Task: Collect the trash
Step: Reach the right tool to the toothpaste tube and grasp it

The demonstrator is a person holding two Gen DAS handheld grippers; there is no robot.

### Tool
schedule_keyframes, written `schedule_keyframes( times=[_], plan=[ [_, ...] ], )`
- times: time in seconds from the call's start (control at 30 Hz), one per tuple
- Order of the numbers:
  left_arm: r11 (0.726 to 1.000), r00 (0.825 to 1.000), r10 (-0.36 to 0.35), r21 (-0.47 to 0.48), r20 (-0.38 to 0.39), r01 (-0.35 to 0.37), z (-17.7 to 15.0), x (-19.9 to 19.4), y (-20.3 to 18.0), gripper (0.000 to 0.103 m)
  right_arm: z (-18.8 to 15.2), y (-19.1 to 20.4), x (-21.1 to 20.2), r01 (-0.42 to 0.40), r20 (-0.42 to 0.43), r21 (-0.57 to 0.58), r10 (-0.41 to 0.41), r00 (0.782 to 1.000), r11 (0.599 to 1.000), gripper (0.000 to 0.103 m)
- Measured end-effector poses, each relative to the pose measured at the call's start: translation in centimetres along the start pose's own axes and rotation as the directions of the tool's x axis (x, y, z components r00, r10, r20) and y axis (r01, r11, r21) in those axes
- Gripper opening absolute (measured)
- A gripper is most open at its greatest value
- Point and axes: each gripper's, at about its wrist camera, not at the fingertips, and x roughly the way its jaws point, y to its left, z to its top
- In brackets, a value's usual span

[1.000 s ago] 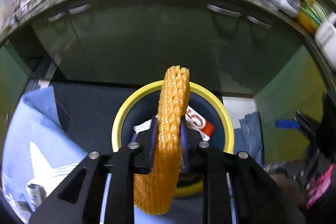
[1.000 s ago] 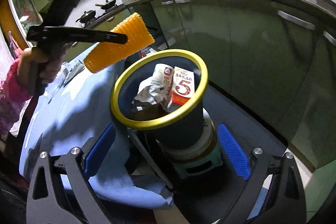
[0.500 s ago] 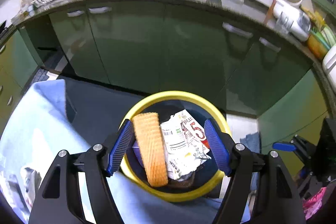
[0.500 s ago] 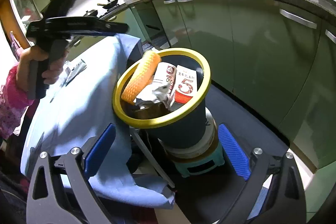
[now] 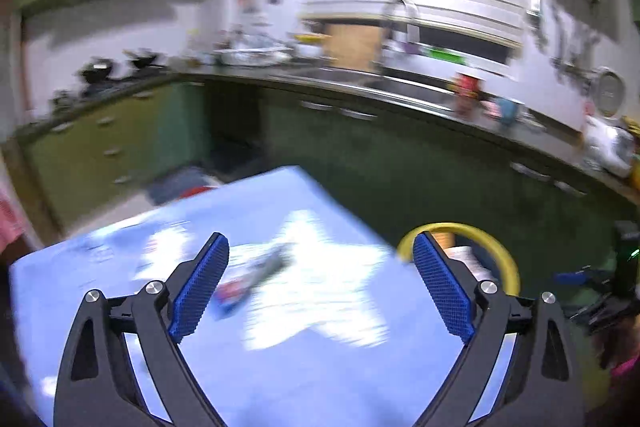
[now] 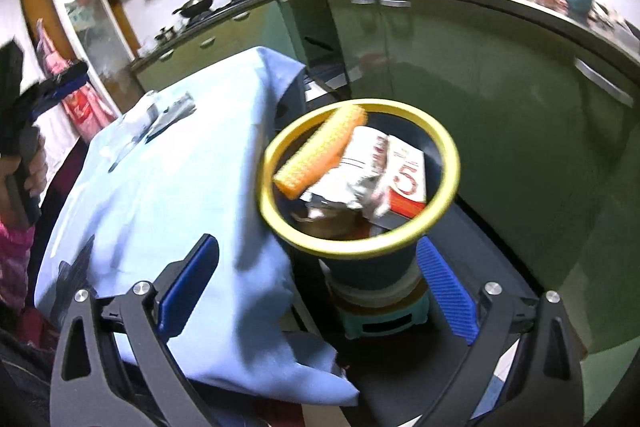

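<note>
Wrapper (image 5: 256,277) on the blue-draped bench (image 5: 320,367) is, by judgement, the next bit of trash: a blurred, dark, elongated piece, long axis running lower left to upper right in the left wrist view. It lies just ahead of the left tongs (image 5: 320,285), nearer the left-hand pad, whose jaws are opening with nothing between them. The right tongs (image 6: 316,285) gape empty over the bench's edge, towards the yellow-rimmed bin (image 6: 448,195), where the orange net (image 6: 320,151) lies. Left hand is nearer.
</note>
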Motion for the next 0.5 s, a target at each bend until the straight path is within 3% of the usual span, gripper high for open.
schedule_keyframes(
  times=[0.17,0.3,0.4,0.5],
  plan=[
    [0.981,0.985,0.168,-0.108,0.049,-0.162,-3.5,-4.0,7.6,0.098,2.2,4.6,2.3,-0.034,-0.041,-0.095,0.030,0.999,0.995,0.095],
    [0.940,0.953,0.295,-0.199,0.063,-0.278,-5.5,-5.1,14.0,0.098,4.5,9.3,4.6,-0.075,-0.076,-0.188,0.062,0.995,0.979,0.095],
    [0.914,0.936,0.349,-0.237,0.046,-0.329,-7.2,-5.0,17.5,0.098,6.5,13.4,6.6,-0.141,-0.109,-0.260,0.116,0.987,0.955,0.095],
    [0.900,0.930,0.365,-0.267,0.030,-0.345,-8.7,-4.5,19.5,0.098,8.7,17.5,9.4,-0.197,-0.155,-0.324,0.154,0.976,0.925,0.095]
  ],
)
